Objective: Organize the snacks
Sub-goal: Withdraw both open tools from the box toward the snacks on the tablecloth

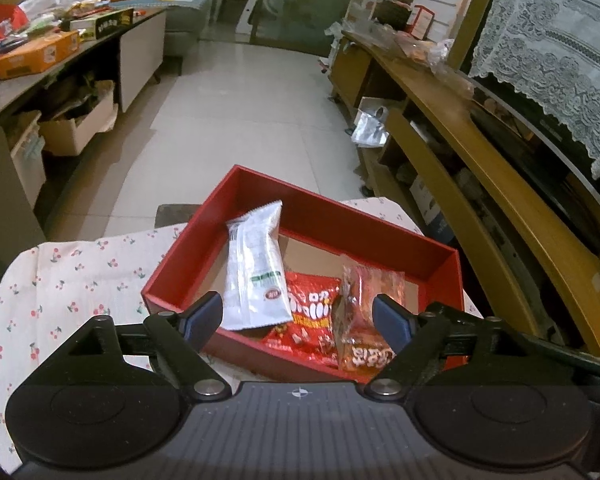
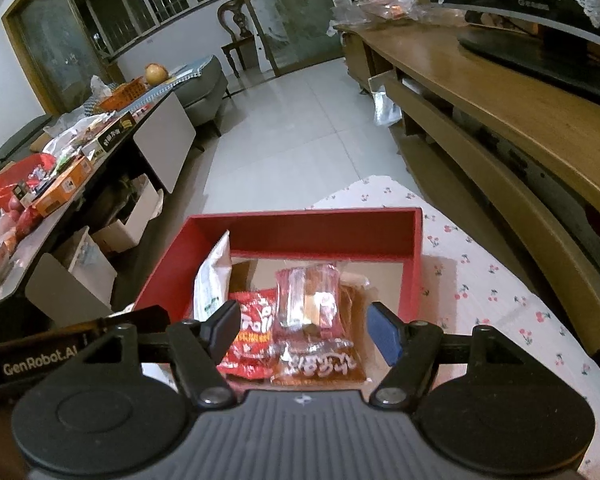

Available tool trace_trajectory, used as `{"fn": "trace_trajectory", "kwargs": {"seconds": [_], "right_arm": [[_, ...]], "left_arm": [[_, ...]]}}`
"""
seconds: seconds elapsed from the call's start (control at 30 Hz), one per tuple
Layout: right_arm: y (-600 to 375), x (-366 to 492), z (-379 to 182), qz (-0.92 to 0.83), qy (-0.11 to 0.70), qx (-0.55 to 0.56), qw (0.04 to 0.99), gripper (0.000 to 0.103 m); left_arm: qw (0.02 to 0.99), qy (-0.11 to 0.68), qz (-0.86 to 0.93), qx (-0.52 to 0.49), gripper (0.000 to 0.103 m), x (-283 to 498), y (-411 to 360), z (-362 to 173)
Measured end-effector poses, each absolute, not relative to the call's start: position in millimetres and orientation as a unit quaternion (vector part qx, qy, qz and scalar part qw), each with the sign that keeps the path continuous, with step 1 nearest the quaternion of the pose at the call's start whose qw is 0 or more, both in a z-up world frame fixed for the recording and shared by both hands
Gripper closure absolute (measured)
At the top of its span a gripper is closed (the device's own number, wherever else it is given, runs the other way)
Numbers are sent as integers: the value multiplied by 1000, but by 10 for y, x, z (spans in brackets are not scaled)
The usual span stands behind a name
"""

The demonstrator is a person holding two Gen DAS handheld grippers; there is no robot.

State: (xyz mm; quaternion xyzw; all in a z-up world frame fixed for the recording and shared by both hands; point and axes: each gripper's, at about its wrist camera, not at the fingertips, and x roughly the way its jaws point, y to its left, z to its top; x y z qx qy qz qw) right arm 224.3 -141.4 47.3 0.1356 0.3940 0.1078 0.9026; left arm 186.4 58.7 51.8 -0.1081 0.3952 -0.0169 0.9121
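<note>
A red box [image 1: 340, 210] [image 2: 300, 222] sits on a cherry-print cloth [image 1: 72, 276] [image 2: 496, 280]. Inside it lie a white packet [image 1: 256, 272] [image 2: 212, 280], a red snack bag [image 1: 308, 312] [image 2: 252, 336] and clear orange-brown packets [image 1: 364, 320] [image 2: 316, 320]. My left gripper [image 1: 298, 320] hovers over the box's near side, jaws wide apart with nothing gripped. My right gripper [image 2: 304, 332] also hangs above the snacks, its blue pads apart and pressing on nothing. The left gripper's arm [image 2: 72, 344] shows at the left of the right wrist view.
A long table [image 1: 40, 76] [image 2: 60, 200] on the left is piled with snack boxes and bags, with cardboard boxes beneath. A wooden TV bench [image 1: 480, 152] [image 2: 500, 112] runs along the right. Tiled floor [image 1: 240, 100] lies between them.
</note>
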Motion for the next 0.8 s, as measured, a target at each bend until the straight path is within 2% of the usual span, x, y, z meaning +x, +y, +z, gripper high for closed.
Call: {"fn": "trace_trajectory", "kwargs": {"seconds": [0.57, 0.8], "right_arm": [[-1747, 1470, 219, 100, 457, 133, 874, 23], [-1858, 1401, 145, 94, 471, 135, 867, 22]], "left_arm": [[893, 442, -57, -62, 16, 1357, 371, 281], [872, 483, -66, -42, 16, 1351, 372, 4]]}}
